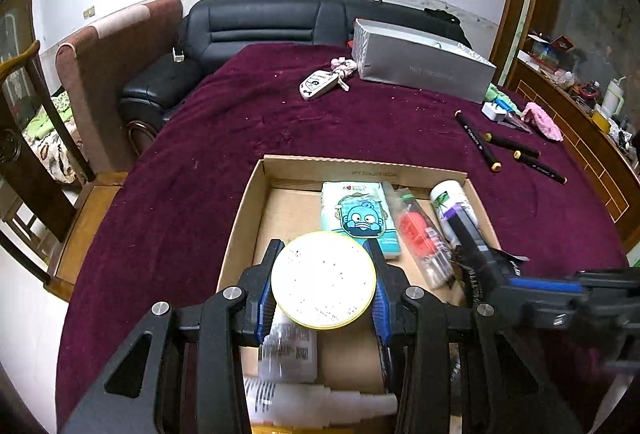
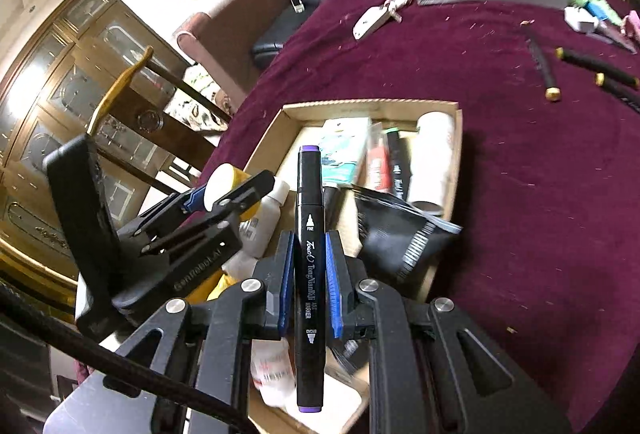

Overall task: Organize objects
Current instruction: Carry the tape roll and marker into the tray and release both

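My left gripper (image 1: 323, 254) is shut on a round yellow-rimmed jar (image 1: 323, 280) with a white speckled lid, held above the cardboard box (image 1: 362, 165). My right gripper (image 2: 309, 238) is shut on a black art marker (image 2: 309, 258) with purple ends, held over the same box (image 2: 372, 105). The box holds a blue cartoon tissue pack (image 1: 360, 218), a clear pouch with a red item (image 1: 420, 230), a white bottle (image 1: 452, 202), a black packet (image 2: 404, 234) and white bottles (image 1: 288, 350). The right gripper and its marker show at the right of the left wrist view (image 1: 480, 254).
On the maroon cloth (image 1: 240, 122) lie three black markers (image 1: 512, 146), a white key fob with a pink charm (image 1: 320, 84), a grey box (image 1: 420, 64), a white charger (image 1: 494, 110) and a pink item (image 1: 542, 120). A black sofa (image 1: 260, 22) stands behind.
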### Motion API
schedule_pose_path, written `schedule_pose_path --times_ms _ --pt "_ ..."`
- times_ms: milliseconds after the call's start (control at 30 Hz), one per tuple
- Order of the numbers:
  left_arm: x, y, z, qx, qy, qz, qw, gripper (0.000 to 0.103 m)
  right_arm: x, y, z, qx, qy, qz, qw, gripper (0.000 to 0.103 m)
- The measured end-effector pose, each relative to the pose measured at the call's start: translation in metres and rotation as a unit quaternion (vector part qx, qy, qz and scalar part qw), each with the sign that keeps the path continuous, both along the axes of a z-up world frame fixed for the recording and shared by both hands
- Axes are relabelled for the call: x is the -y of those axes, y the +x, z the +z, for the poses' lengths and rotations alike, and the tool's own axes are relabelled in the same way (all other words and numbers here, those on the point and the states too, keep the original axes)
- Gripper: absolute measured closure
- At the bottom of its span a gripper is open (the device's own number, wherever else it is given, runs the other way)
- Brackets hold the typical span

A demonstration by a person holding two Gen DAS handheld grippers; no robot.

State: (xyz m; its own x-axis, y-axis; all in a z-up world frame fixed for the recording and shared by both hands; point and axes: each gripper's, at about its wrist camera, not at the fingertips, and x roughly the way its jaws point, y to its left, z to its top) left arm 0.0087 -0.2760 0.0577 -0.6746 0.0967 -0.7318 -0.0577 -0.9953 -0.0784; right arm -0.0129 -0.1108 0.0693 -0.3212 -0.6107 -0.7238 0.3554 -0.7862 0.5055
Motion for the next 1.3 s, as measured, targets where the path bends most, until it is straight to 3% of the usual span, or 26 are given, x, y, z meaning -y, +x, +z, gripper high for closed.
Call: schedule_pose_path --times_ms 333,733,1100,1300 --pt "0.002 -0.023 -0.016 0.02 0.016 0.002 0.9997 0.069 0.024 -0.037 -0.026 0.026 0.038 -0.023 0.999 0.09" --pt "0.013 -0.033 -0.021 0.038 0.073 0.01 0.9966 0.069 0.023 -0.047 -0.032 0.03 0.014 -0.038 0.999 0.09" --pt "0.029 -0.028 -0.013 0.019 0.12 0.042 0.9917 0.068 0.026 -0.051 -0.035 0.054 -0.013 -0.042 0.998 0.09" --pt "0.03 -0.018 0.0 -0.006 0.101 0.047 0.9937 0.055 0.026 -0.05 -0.033 0.05 -0.015 -0.043 0.998 0.088"
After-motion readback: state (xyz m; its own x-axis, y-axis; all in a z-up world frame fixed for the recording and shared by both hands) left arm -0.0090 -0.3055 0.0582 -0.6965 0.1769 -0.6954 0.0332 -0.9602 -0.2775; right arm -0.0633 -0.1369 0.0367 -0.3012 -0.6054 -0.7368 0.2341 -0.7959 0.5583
